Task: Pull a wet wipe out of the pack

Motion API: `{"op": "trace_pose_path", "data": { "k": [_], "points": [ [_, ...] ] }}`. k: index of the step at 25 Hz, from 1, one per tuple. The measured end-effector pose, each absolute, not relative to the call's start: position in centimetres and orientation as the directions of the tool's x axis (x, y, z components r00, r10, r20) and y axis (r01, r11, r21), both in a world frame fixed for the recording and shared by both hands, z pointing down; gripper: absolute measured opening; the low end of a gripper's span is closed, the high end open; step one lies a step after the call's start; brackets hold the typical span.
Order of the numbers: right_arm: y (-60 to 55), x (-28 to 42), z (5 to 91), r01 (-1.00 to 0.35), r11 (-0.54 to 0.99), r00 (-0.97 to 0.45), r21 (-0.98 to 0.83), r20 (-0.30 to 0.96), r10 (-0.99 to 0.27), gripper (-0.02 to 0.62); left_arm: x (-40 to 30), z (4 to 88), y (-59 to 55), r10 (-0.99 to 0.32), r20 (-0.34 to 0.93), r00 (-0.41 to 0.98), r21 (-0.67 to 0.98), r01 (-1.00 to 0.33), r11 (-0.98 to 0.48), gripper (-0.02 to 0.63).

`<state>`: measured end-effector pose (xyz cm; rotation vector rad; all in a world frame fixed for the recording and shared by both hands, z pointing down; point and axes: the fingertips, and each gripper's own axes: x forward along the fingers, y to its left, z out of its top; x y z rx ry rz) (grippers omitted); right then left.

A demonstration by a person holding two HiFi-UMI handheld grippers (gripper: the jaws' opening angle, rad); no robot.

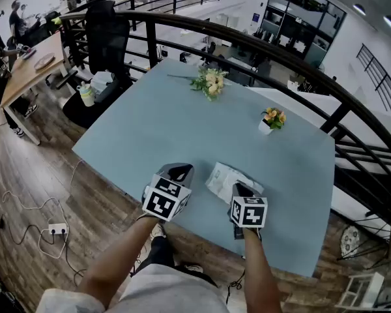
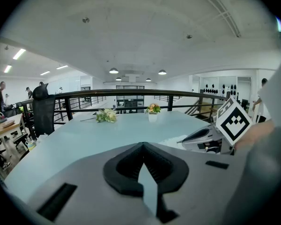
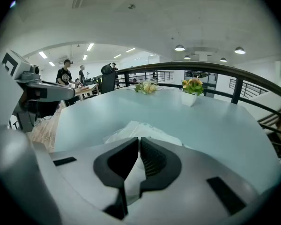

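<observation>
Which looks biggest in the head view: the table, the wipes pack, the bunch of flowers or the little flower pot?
1. table
2. wipes pack and bunch of flowers: these look about alike, and the pack is nearer the camera, so I won't rank them.
3. little flower pot

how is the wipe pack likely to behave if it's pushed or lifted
Probably floppy: the wet wipe pack looks like soft, crinkled film. Likely light, so it may slide on the smooth table unless pinned.
</observation>
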<state>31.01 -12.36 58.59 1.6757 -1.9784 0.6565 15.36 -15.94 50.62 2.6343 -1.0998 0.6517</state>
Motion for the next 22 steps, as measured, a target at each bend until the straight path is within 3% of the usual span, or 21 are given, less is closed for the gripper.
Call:
{"op": "trace_pose_path", "data": {
  "k": [22],
  "points": [
    [-11.5, 32.1, 56.3, -0.989, 0.115, -0.147, -0.091, 0.584, -0.798, 0.009, 17.4, 49.5, -15.5, -0.584, 0.479, 0.655, 0.009, -0.67, -0.743, -0.005]
  ]
}}
